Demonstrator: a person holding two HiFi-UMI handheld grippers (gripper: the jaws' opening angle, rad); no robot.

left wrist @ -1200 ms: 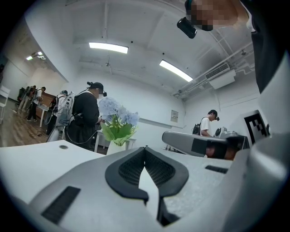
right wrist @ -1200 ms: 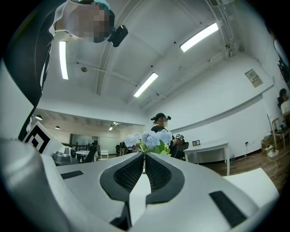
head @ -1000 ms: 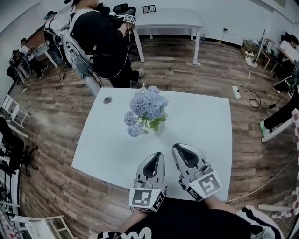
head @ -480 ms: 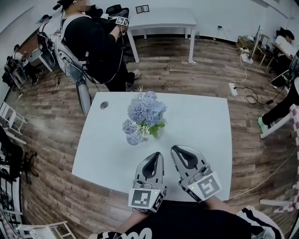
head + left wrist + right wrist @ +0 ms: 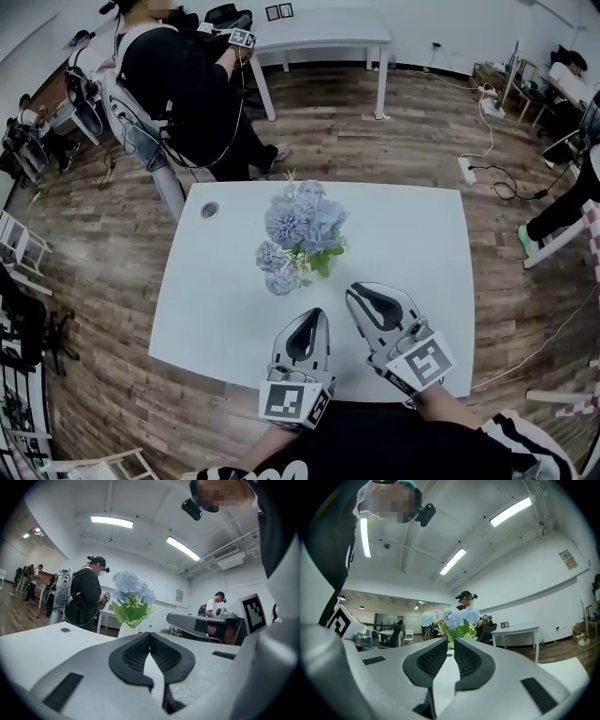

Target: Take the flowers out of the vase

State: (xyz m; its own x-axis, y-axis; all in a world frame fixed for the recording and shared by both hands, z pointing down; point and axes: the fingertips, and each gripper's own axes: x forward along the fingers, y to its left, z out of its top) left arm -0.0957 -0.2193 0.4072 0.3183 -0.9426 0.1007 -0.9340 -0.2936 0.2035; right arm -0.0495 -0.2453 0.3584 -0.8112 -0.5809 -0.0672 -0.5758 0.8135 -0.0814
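**Over the near edge of the table (image 5: 412,234): both grippers clenched, flowers (image 5: 302,223) in the vase**

Toward the far left of the smooth white table we see a small round cable hole (image 5: 210,210). Nearer the middle the flowers stand upright in their vase (image 5: 127,630), a plain white pot almost hidden from above by frilly, rounded blue heads and broad green leaves. Our left gripper (image 5: 320,311) points level at them from well short. Its ribbed black pads are pressed together on nothing, and we judge it is lined up to steady the vase. Just right of it, the right gripper (image 5: 354,293) is likewise clenched and empty, slightly nearer the flowers. It must open before taking the stems.
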